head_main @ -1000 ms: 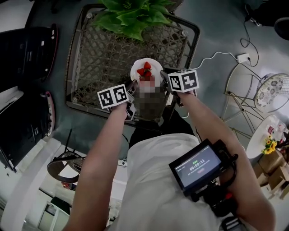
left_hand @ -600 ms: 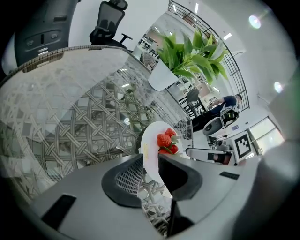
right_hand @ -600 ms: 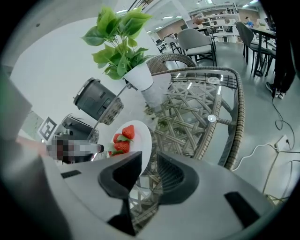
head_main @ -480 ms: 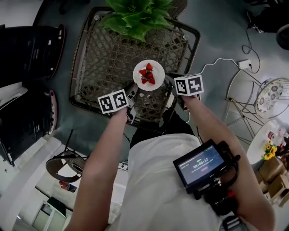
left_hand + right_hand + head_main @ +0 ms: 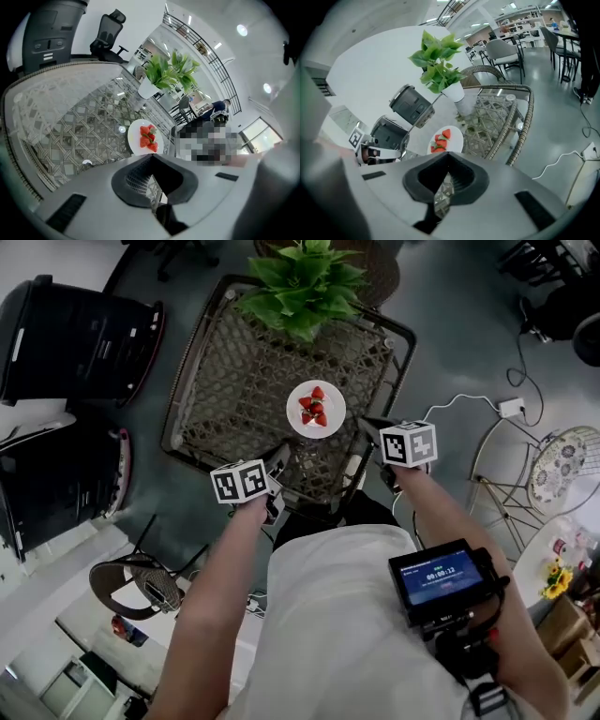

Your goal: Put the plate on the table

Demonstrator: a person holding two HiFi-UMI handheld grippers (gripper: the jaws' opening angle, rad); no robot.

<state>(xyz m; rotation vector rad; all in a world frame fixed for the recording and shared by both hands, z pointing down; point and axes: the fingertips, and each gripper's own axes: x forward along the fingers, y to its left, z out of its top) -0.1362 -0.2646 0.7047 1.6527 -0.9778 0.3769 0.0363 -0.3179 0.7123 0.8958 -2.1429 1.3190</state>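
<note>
Two pairs of fingers, each slightly spread with nothing between them, hang at the near edge of a woven, glass-covered tabletop (image 5: 234, 381). The white plate (image 5: 295, 415) sits flat on it, ahead of both fingertips and roughly midway between the left gripper (image 5: 277, 463) and the right gripper (image 5: 371, 433), touching neither. A few strawberries (image 5: 314, 409) lie loose on the plate; a potted plant (image 5: 305, 282) stands beyond it. The task looks done. The likeliest upset would be a careless forward swing of either gripper. A knock could slide the plate across the smooth glass or send the berries rolling off its shallow rim.
</note>
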